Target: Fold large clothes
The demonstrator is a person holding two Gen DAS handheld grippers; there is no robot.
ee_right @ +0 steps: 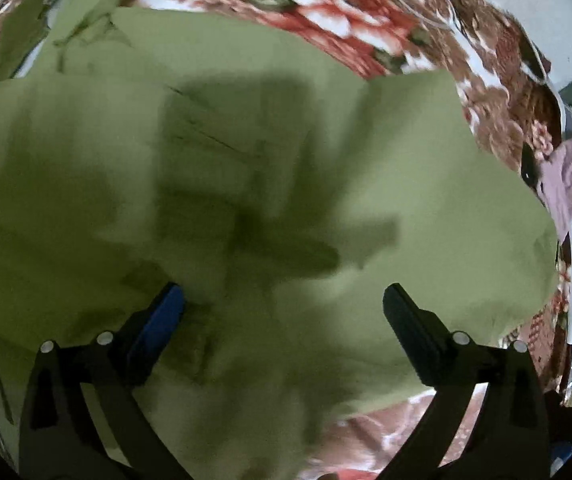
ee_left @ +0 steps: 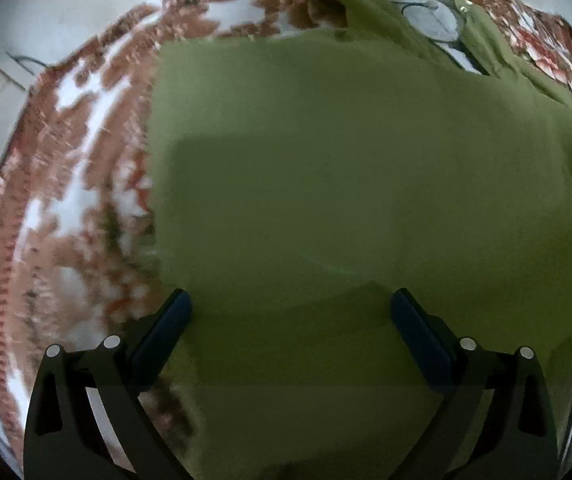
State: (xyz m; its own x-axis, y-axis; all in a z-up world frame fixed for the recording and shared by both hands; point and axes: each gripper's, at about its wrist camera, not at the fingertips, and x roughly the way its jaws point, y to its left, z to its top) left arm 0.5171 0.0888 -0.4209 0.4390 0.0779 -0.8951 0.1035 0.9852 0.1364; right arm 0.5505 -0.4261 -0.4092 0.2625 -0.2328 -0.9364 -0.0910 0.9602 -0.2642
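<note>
An olive-green garment (ee_left: 346, 168) is lying spread over a red-and-white floral bedspread (ee_left: 65, 168) — smooth and flat in the left view, shadowed and creased in the right. Its collar end is bunching at the top, blurred. The left gripper (ee_left: 290, 304) and right gripper (ee_right: 281, 300) are both hovering with jaws wide apart, gripping nothing.

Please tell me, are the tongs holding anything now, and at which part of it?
Nothing is held. Both the left tongs and the right tongs stand wide open above the green garment, which lies flat on the floral sheet.
</note>
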